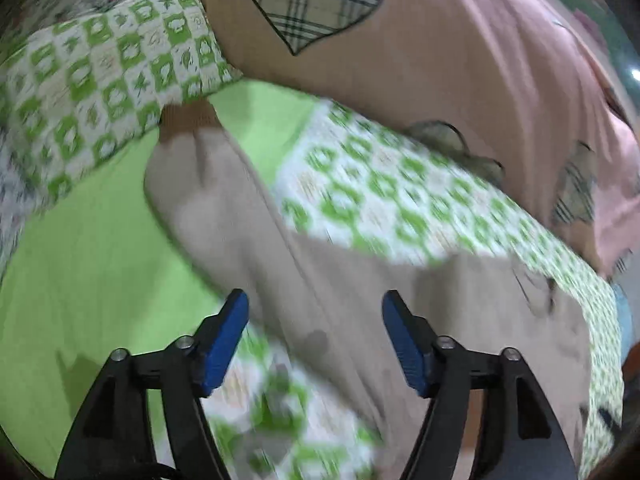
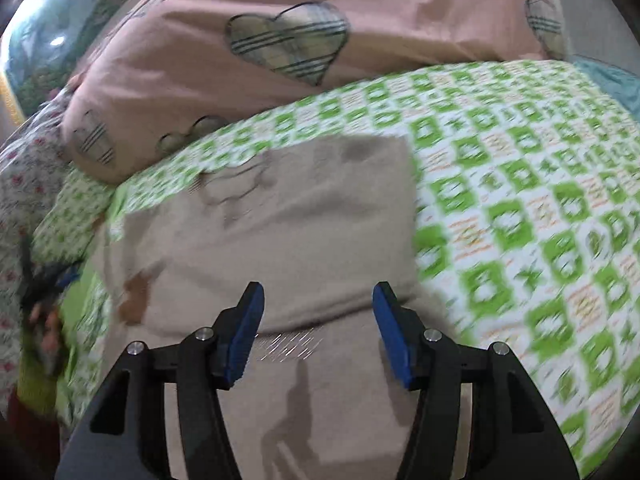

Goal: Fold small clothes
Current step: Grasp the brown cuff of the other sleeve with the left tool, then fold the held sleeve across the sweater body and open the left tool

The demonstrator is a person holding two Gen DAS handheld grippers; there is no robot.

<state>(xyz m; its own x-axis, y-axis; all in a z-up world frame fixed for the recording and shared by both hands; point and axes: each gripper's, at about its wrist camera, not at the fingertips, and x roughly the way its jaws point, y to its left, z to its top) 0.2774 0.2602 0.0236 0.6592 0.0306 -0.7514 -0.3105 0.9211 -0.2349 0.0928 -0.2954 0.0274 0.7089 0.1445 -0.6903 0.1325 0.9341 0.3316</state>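
A beige small garment [image 1: 288, 264] lies on the green-and-white patterned bedsheet [image 1: 400, 200]. One sleeve with a brown cuff [image 1: 188, 118] stretches up and to the left. My left gripper [image 1: 316, 312] is open and empty, just above the garment. In the right wrist view the beige garment [image 2: 280, 232] lies flat with a fold line across it near my fingertips. My right gripper [image 2: 318, 304] is open and empty over the garment's near part. The left gripper [image 2: 44, 276] shows blurred at the left edge of that view.
A pink quilt with plaid hearts [image 1: 440, 60] is heaped behind the garment; it also shows in the right wrist view [image 2: 280, 40]. A green checked pillow [image 1: 104, 72] lies at the left. Plain green sheet [image 1: 80, 260] lies left of the garment.
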